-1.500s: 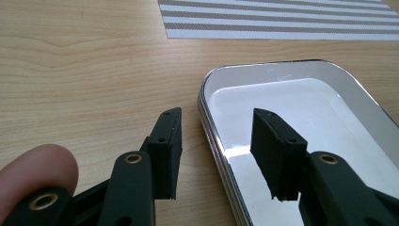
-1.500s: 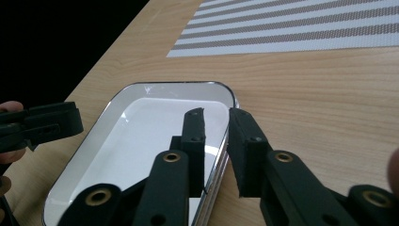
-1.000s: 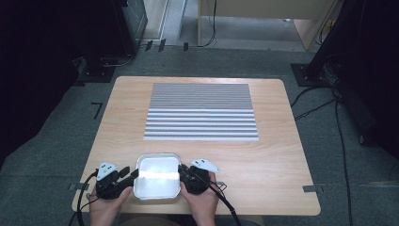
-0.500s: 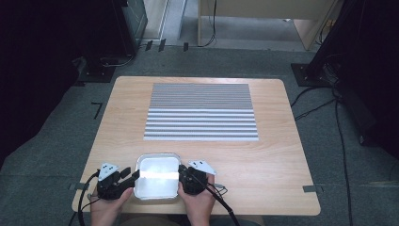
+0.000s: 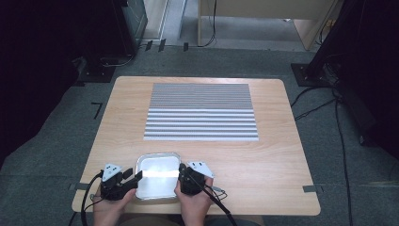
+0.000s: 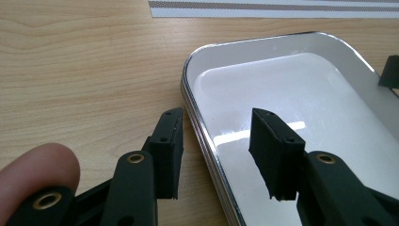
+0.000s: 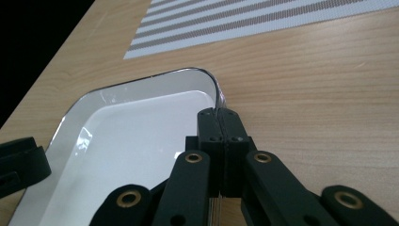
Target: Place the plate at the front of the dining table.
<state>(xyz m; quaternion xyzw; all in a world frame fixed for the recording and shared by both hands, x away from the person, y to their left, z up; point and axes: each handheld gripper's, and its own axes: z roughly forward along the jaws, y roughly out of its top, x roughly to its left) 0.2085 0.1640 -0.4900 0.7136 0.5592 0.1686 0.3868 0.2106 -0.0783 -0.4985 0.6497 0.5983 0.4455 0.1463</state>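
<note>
Right tool (image 7: 220, 123) clenched on tray (image 5: 158, 162) rim; left tool (image 6: 221, 155) straddles opposite rim, jaws just widened, released

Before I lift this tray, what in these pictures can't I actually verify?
- Left gripper: the jaws straddle the tray rim with gaps showing; the bottom edge of the left gripper view cuts off the rim below them.
- Right gripper: its jaws are shut on the tray rim; their own bulk hides how deep the rim sits.
- High view: the hands cover the tray's near corners.
</note>
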